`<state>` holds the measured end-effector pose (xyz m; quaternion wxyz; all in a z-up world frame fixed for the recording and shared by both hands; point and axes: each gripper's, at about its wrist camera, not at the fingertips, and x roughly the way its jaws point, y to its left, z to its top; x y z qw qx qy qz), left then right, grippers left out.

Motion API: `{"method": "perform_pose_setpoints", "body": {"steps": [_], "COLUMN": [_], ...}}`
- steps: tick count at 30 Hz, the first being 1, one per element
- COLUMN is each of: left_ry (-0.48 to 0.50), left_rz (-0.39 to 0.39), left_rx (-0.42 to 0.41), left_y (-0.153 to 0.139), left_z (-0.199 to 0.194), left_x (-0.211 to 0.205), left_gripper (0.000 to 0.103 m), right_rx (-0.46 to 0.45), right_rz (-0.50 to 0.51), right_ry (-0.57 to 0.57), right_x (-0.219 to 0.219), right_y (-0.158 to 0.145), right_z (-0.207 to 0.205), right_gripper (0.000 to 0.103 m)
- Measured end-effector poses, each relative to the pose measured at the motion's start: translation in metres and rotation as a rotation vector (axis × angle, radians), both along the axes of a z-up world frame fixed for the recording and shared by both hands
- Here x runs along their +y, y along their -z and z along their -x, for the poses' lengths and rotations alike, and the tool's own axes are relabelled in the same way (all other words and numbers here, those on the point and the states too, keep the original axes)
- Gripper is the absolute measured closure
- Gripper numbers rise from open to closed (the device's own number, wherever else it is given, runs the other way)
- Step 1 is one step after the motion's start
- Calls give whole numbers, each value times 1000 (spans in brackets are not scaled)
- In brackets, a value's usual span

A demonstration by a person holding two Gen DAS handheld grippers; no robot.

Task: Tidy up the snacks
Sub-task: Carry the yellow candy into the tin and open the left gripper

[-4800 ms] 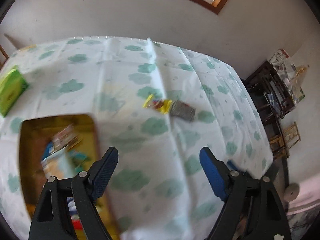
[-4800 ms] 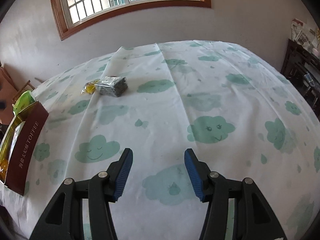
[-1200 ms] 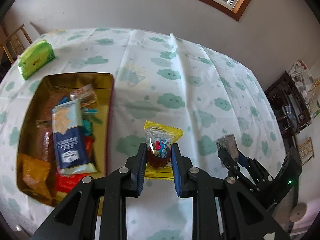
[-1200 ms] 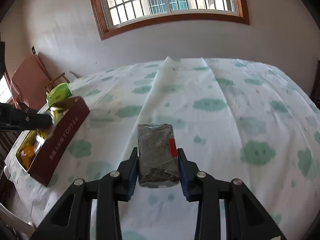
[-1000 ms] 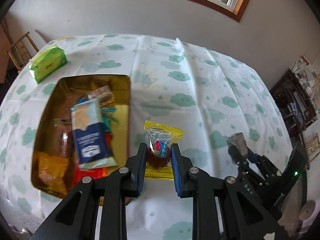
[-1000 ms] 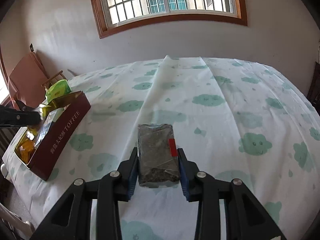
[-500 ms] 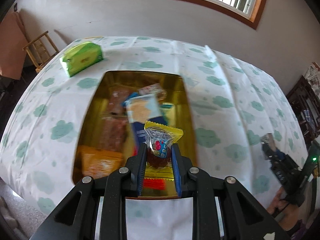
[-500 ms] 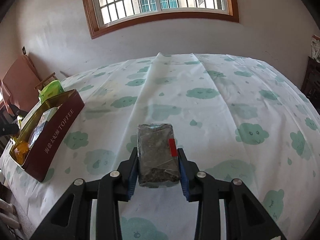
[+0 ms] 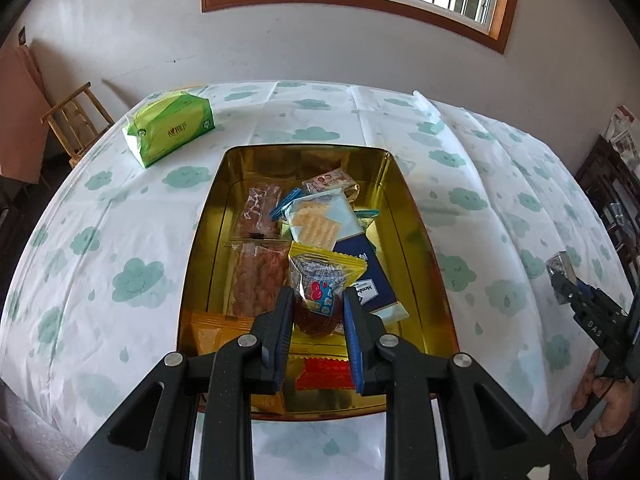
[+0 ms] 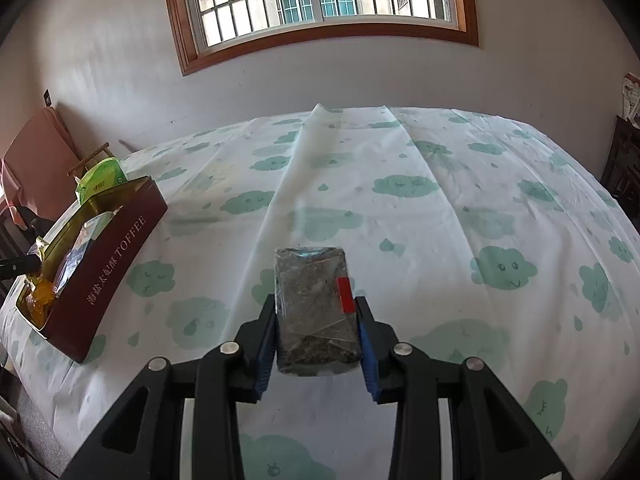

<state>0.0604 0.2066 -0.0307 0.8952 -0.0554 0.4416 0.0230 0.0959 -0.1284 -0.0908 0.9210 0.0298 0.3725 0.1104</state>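
My left gripper [image 9: 316,312] is shut on a yellow-edged clear snack packet [image 9: 320,280] with a dark sweet inside, held above the near half of the gold-lined toffee tin [image 9: 208,240]. The tin holds several wrapped snacks, among them a blue cracker pack [image 9: 324,224]. My right gripper [image 10: 316,320] is shut on a dark grey snack bar [image 10: 314,304] with a red tab, held over the cloud-print tablecloth [image 10: 400,208]. In the right wrist view the tin [image 10: 108,256] shows its maroon side at the far left. The right gripper and its bar [image 9: 560,270] appear at the right edge of the left wrist view.
A green tissue pack [image 9: 168,132] lies on the cloth beyond the tin's far left corner. A wooden chair [image 9: 76,120] stands off the table's far left. Dark shelving [image 9: 616,200] is at the right. A hand [image 9: 600,400] holds the right gripper.
My left gripper has carried the yellow packet leftwards from over the cloth to above the tin. The right gripper has stayed in place with the bar.
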Motion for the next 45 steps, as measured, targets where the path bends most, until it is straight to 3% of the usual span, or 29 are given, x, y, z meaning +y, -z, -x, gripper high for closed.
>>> {"method": "perform_pose_setpoints", "body": {"steps": [13,25,33,40,45], "left_ry": [-22,-28,-93,-136,-154], "left_rz": [3,9,-6,-53,-60], "left_rx": [33,18,-30,-58,-69], "left_y": [17,14,-2,-17,-21], "left_z": [-9,-5,12,25,30], "left_x": [18,22,28,28,30], "left_gripper": [81,79,51,44,40], "right_rx": [7,7,8,9,-11], "right_rz": [4,10,17,39,16], "right_ry": [1,5,5,0,-8], "right_x": [-1,0,0,2,9], "right_y": [1,2,3,0,-17], "right_z": [-1,-2,-2,-1,1], "right_gripper": [67,67,67,67,67]}}
